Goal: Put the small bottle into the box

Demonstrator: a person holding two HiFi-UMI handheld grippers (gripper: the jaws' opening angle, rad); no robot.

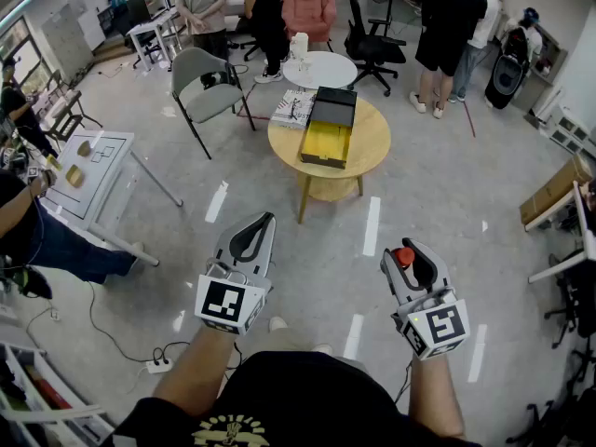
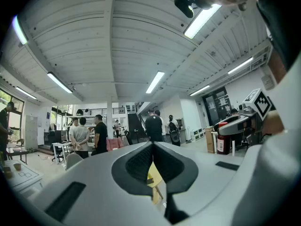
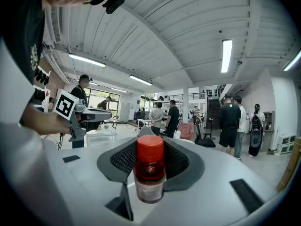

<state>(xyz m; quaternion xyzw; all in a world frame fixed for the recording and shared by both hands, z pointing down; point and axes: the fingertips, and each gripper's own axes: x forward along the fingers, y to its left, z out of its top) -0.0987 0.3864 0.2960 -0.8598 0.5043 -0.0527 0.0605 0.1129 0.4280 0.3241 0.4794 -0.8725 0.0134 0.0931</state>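
Head view. Right gripper (image 1: 411, 252) pinches the bottle (image 1: 402, 256). Only the red cap shows here, the body being hidden between the jaws. Left gripper (image 1: 266, 221) has its jaws pressed together, with nothing between them. Each gripper carries a marker cube at its rear. The box (image 1: 329, 130) stands well ahead of both grippers, on a round wooden table (image 1: 377, 142). Its black lid is raised at the far end and its tray is lined in yellow.

Right gripper view. The bottle (image 3: 150, 175) stands upright between the pads, cap uppermost. Its long axis is vertical, crosswise to the length of the jaws. The cap is smooth red plastic and cylindrical. The body is translucent and reddish, with a pale label whose print is too small to read. The pads (image 3: 123, 160) are black with a fine ribbed texture. They are set in smooth grey-white shells that meet beyond the cap at the tips of the right gripper (image 3: 153, 132). The left gripper (image 3: 89, 114) appears to the bottle's left, partly cut off by a forearm.

Left gripper view. The tips of the left gripper (image 2: 152, 147) touch. Below them the ribbed pads (image 2: 139, 165) bow apart around an empty hollow, through which a yellow patch of the box (image 2: 152, 174) shows. The right gripper (image 2: 240, 121) with its bottle (image 2: 221, 144) shows at the right, small and indistinct.
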